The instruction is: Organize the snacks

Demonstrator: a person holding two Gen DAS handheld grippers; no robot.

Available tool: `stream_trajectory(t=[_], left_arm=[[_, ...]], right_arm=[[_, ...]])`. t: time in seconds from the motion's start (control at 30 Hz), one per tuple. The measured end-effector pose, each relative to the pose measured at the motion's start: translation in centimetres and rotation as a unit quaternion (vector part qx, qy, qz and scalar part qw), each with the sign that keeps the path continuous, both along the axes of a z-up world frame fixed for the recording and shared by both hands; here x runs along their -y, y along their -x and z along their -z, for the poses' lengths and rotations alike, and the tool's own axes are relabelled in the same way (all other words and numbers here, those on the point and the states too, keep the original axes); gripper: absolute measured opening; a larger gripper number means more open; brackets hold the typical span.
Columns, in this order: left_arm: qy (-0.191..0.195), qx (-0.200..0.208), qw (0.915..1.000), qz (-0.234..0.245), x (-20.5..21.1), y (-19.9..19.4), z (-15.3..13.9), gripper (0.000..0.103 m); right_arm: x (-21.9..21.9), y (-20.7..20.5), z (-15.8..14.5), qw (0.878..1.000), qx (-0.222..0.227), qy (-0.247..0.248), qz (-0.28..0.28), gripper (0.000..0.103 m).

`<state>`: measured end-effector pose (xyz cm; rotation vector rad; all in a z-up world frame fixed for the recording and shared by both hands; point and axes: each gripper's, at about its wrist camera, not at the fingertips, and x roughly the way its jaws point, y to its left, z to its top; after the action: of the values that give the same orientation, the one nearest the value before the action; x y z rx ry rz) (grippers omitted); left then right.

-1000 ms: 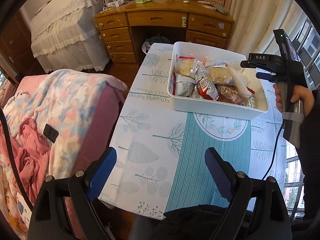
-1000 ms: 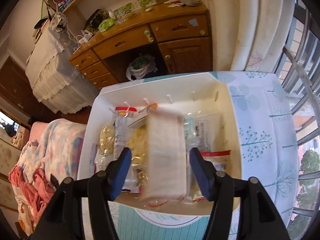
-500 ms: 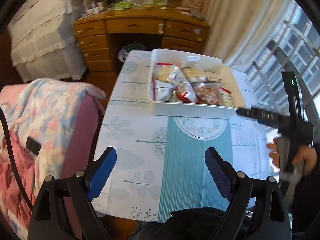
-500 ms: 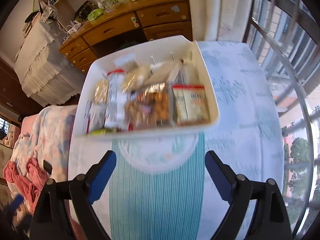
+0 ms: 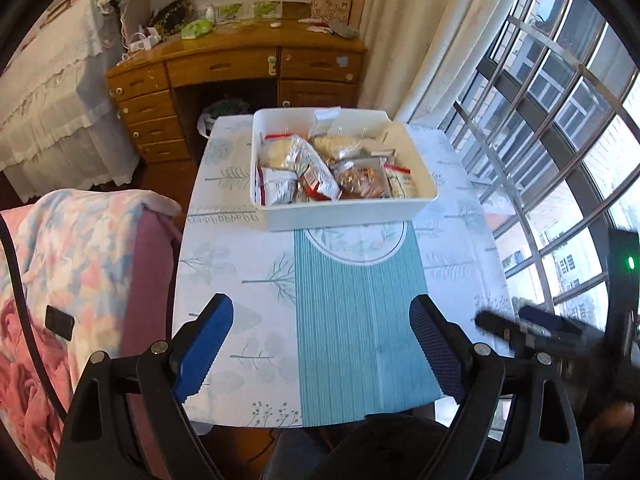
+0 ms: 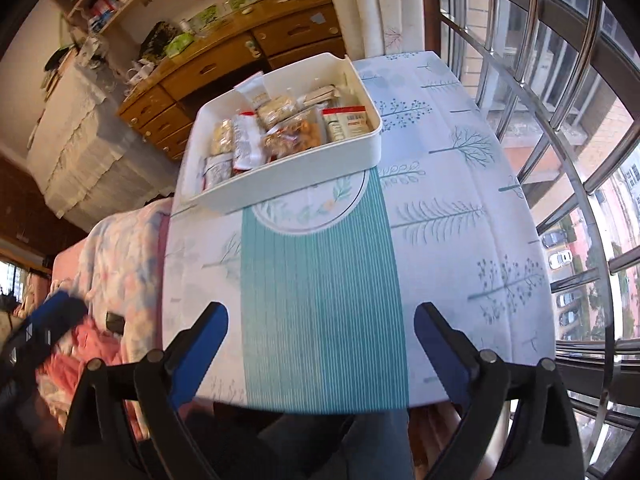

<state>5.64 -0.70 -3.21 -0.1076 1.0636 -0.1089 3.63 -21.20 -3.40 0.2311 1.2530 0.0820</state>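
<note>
A white bin (image 5: 344, 211) full of several snack packets (image 5: 320, 178) stands at the far end of the table on a tree-print cloth. It also shows in the right wrist view (image 6: 296, 178), with its snack packets (image 6: 292, 138). My left gripper (image 5: 322, 350) is open and empty, low over the table's near edge. My right gripper (image 6: 320, 354) is open and empty, also back at the near edge. The right gripper shows blurred at the lower right of the left wrist view (image 5: 532, 330).
A bed with a pink and flowered blanket (image 5: 80, 264) lies along the table's left side. A wooden desk (image 5: 240, 68) stands behind the table. A barred window (image 5: 560, 140) and a curtain (image 5: 408, 32) are at the right.
My right gripper let a white packet go into the bin, then pulled back from over the bin to the table's near edge. My left gripper stayed open and shifted a little.
</note>
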Motion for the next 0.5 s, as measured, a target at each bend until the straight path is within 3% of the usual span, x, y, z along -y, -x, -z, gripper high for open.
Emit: stream_trajectory(t=[0.07,0.33,0.5], left_arm=[[0.011,0.017,0.9997,-0.012,0.4,0.0,-1.0,0.089],[-0.006,0.059,0.9978,-0.032,1.7,-0.2,-3.4,0.09],[-0.019,0.064,0.9967,-0.045,1.9,-0.3,-4.2,0.096]], right_arm=[[0.0,0.6,-1.3,1.0,0.009,0.004,-0.019,0.095],[-1.1,1.4,-5.3,0.995,0.064,0.025,-0.069,0.101],[-0.5,1.2,-6.1,0.994,0.084,0.021,-0.06,0.101]])
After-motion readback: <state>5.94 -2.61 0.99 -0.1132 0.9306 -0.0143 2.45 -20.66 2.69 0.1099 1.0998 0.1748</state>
